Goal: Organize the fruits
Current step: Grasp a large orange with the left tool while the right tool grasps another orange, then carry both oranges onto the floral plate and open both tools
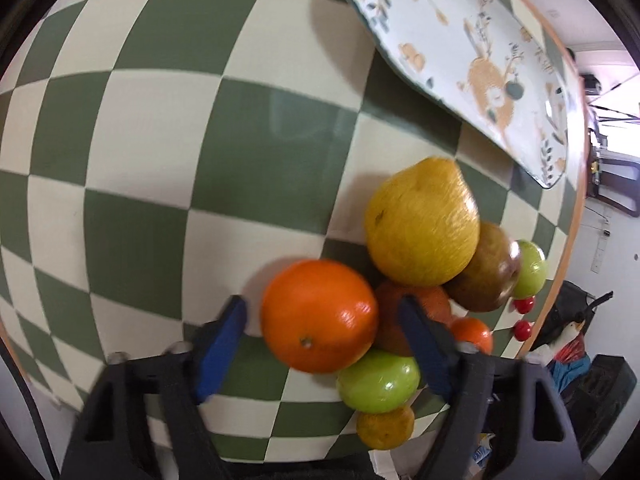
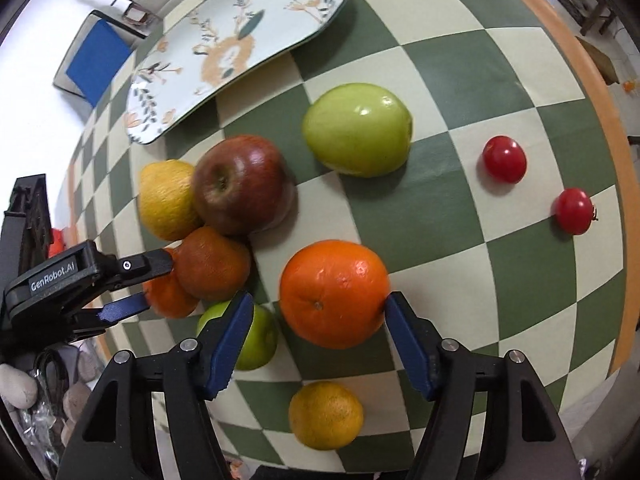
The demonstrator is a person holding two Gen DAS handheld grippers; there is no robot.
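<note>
Fruits lie grouped on a green-and-cream checked table (image 2: pixel 460 216). My right gripper (image 2: pixel 318 312) is open around a big orange (image 2: pixel 334 294), its right pad touching the skin. My left gripper (image 1: pixel 322 328) is open astride another orange (image 1: pixel 319 316); it also shows at the left of the right wrist view (image 2: pixel 154 284), at an orange partly hidden behind a brownish orange (image 2: pixel 212 264). Nearby are a red apple (image 2: pixel 242 184), a lemon (image 2: pixel 166 200), a big green apple (image 2: pixel 358 128), a small green apple (image 2: pixel 256 340), a yellowish mandarin (image 2: pixel 326 414) and two cherry tomatoes (image 2: pixel 504 158) (image 2: pixel 574 210).
An empty floral plate (image 2: pixel 240 40) lies at the far side of the table; it also shows in the left wrist view (image 1: pixel 472 64). The table's wooden rim (image 2: pixel 600 80) curves along the right. A chair with a blue cushion (image 2: pixel 96 60) stands beyond the plate.
</note>
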